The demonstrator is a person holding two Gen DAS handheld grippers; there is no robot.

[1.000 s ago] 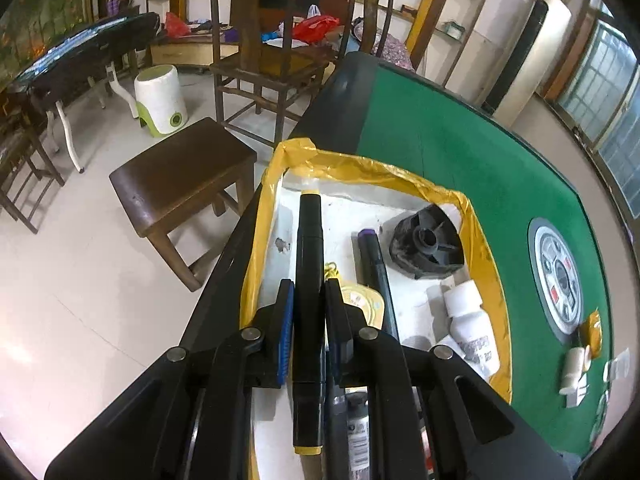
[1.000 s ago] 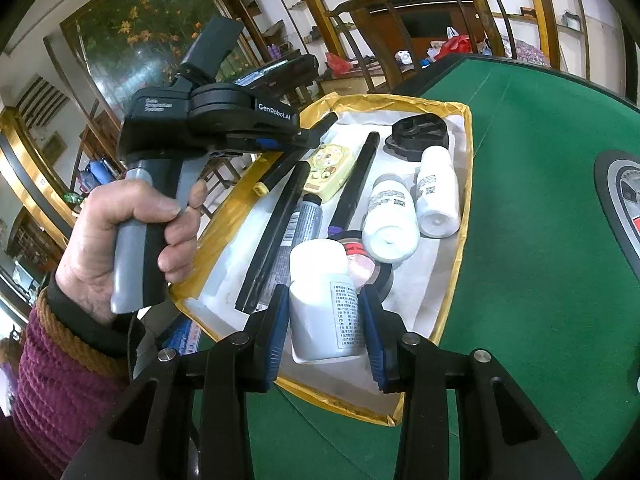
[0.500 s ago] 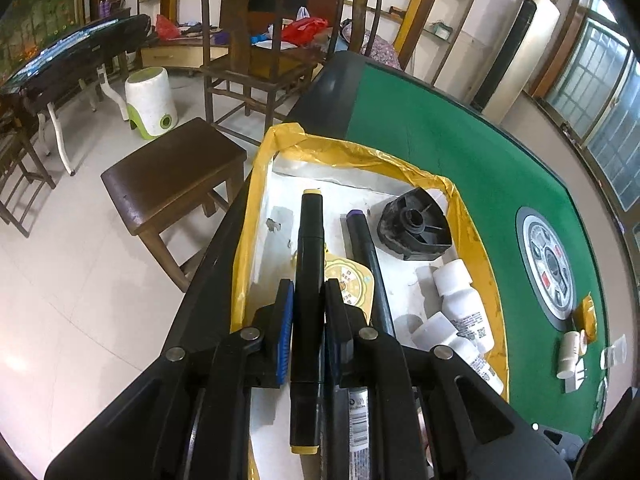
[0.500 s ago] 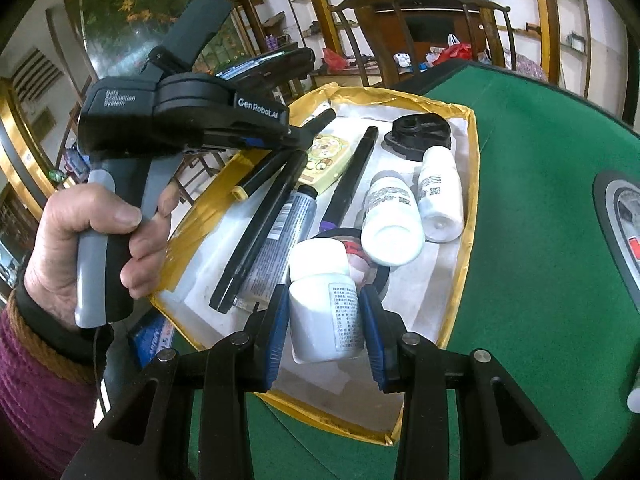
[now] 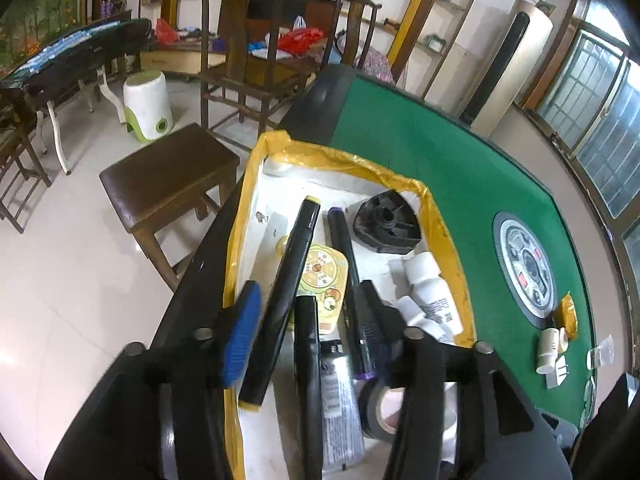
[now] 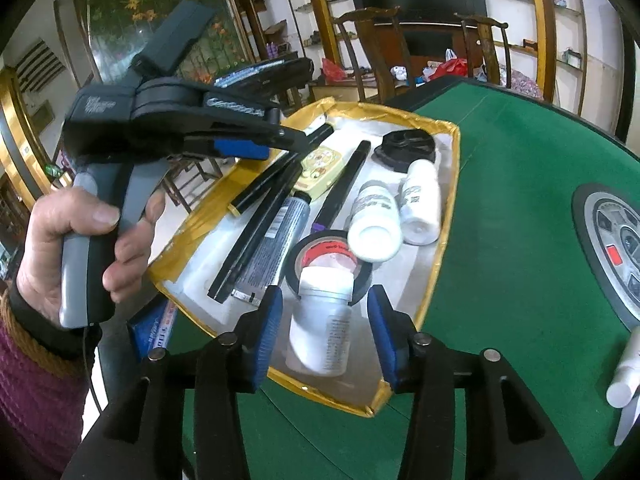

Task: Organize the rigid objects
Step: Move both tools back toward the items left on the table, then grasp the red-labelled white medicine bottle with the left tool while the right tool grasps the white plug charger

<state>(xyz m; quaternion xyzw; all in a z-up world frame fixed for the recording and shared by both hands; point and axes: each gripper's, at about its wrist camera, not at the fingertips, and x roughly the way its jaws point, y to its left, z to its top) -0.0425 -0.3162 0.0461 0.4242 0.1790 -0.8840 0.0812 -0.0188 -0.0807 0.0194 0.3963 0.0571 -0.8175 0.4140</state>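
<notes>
left gripper (image 5: pixel 312 336): jaws just opening, black marker (image 5: pixel 280 304) free between them, lying in the tray (image 5: pixel 448 240) | right gripper (image 6: pixel 324 328): jaws just opening, white bottle (image 6: pixel 320 332) between pads, untouched, leaning on tape roll (image 6: pixel 304 252)

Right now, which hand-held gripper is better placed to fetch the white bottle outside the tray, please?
Right hand-held gripper: nearer that white bottle. Left hand-held gripper: across the tray. Both jaws just opened around a pill bottle and a pen.
</notes>
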